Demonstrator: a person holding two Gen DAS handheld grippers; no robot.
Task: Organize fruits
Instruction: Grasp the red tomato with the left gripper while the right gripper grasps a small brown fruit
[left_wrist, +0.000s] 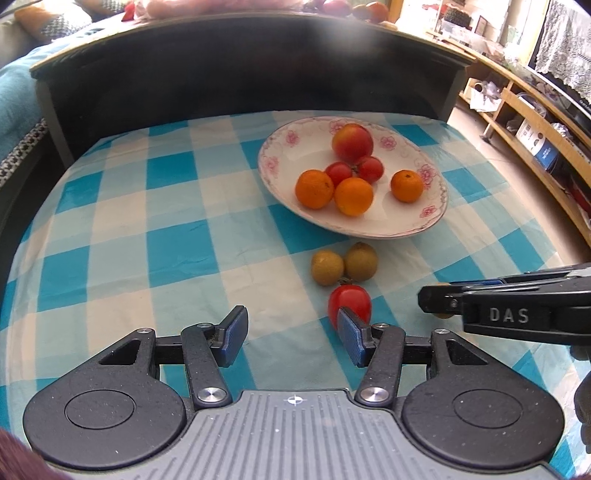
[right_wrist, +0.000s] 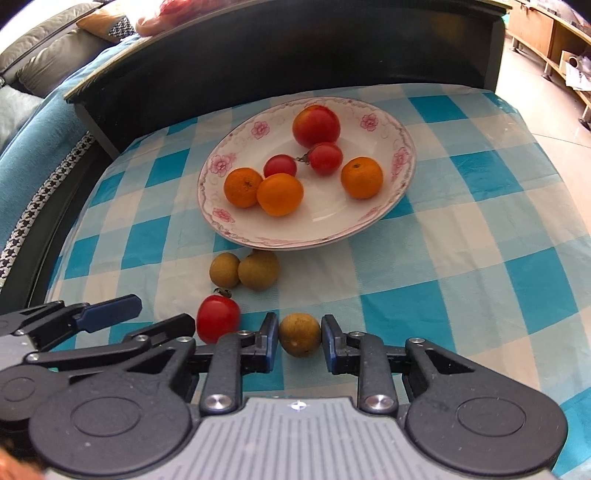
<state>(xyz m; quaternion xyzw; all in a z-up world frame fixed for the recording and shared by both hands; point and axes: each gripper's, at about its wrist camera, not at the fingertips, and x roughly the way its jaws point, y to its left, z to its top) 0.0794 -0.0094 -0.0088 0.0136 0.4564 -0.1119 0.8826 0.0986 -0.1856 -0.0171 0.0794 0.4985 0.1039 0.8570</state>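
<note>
On plate (right_wrist: 400, 173): six fruits.
Left on desk: four.
Right tongs (right_wrist: 300, 338): pinching brown fruit (right_wrist: 299, 334).
Left tongs (left_wrist: 291, 334): spread, empty.

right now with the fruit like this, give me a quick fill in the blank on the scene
1. The floral plate holds ____ oranges.
2. The right claw is shut on a small ____ fruit.
3. The loose cherry tomato lies on the ____ beside the open left claw.
4. Between that tomato and the plate, ____ brown fruits sit touching each other.

Missing words: three; brown; tablecloth; two
</note>
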